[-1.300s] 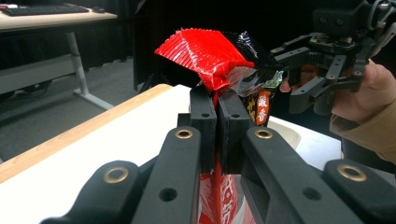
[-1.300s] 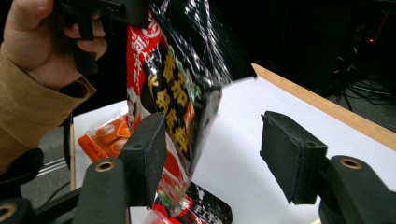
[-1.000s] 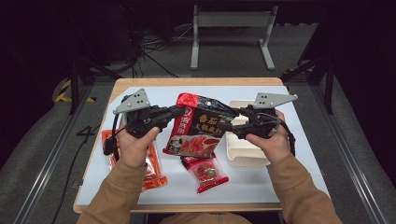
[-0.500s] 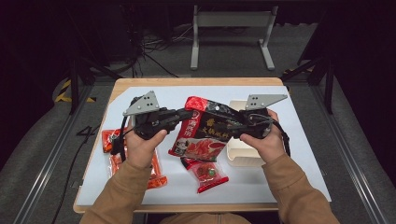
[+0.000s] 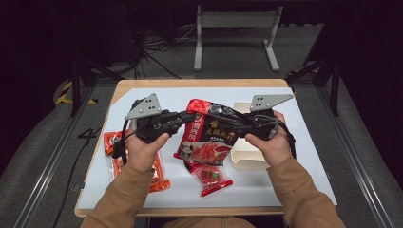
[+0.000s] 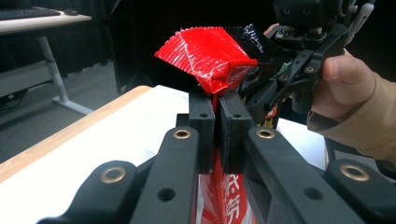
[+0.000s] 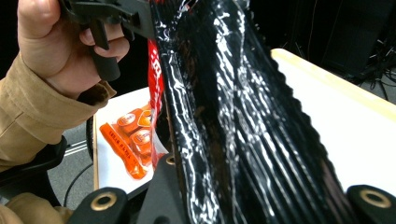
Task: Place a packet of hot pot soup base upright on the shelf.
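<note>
**Bag gripped at both top corners, ready to be pulled open**

In the high view, a large red and black snack bag (image 5: 209, 135) is held up above the middle of the white table (image 5: 304, 142), between the two grippers. The left gripper (image 5: 183, 116) is pinched on the bag's red top corner, and the right gripper (image 5: 237, 127) is clamped on the black foil at the opposite side; its jaws have just been closing, with the foil between them. Below the bag lie a small red packet (image 5: 211, 178), an orange packet (image 5: 154, 171) near the left forearm, and a cream box (image 5: 249, 159) under the right hand.

In the left gripper view, the two pads are seen pressed together on the bag's crimped red seal (image 6: 205, 60), which fans out just above them. The other gripper is seen beyond, on the black part of the bag.

In the right gripper view, the crinkled black foil (image 7: 233, 116) is seen rising between the jaws, though the pads themselves are hidden behind it. The orange packet (image 7: 133, 140) lies on the table farther off.

The step in hand is judged to be the securing of a two-sided hold on the bag's top. The next move is judged to call for the grippers to be drawn apart steadily, so that the seal is parted without the foil slipping from either pinch
</note>
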The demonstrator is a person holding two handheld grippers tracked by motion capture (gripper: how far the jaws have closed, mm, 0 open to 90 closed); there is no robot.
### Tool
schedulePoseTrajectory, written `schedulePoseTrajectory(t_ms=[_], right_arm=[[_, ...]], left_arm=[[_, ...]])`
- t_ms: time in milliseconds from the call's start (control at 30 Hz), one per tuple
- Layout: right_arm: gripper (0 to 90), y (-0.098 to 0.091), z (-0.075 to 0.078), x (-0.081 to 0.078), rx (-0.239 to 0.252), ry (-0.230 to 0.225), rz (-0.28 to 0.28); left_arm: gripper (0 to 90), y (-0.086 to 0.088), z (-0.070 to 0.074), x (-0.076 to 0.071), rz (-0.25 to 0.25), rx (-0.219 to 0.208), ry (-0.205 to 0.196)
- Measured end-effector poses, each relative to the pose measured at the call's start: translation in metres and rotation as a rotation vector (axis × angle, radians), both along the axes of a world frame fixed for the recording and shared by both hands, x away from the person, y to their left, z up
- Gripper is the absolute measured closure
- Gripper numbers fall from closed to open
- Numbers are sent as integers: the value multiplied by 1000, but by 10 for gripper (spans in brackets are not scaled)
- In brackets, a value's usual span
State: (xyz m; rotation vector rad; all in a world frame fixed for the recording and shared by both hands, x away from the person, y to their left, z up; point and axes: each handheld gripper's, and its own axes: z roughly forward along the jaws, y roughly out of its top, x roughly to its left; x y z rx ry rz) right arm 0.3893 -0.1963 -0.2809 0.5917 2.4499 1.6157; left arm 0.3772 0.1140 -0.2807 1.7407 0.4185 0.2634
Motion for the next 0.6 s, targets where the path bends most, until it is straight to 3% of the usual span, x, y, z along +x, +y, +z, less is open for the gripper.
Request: schedulePoseTrajectory(t_ms=[367, 600], right_arm=[[795, 3, 11, 4, -4, -26, -5], [798, 4, 19, 8, -19, -49, -18]], left_arm=[[814, 6, 0, -1, 24, -12, -2], [705, 12, 0, -1, 33, -43, 21]])
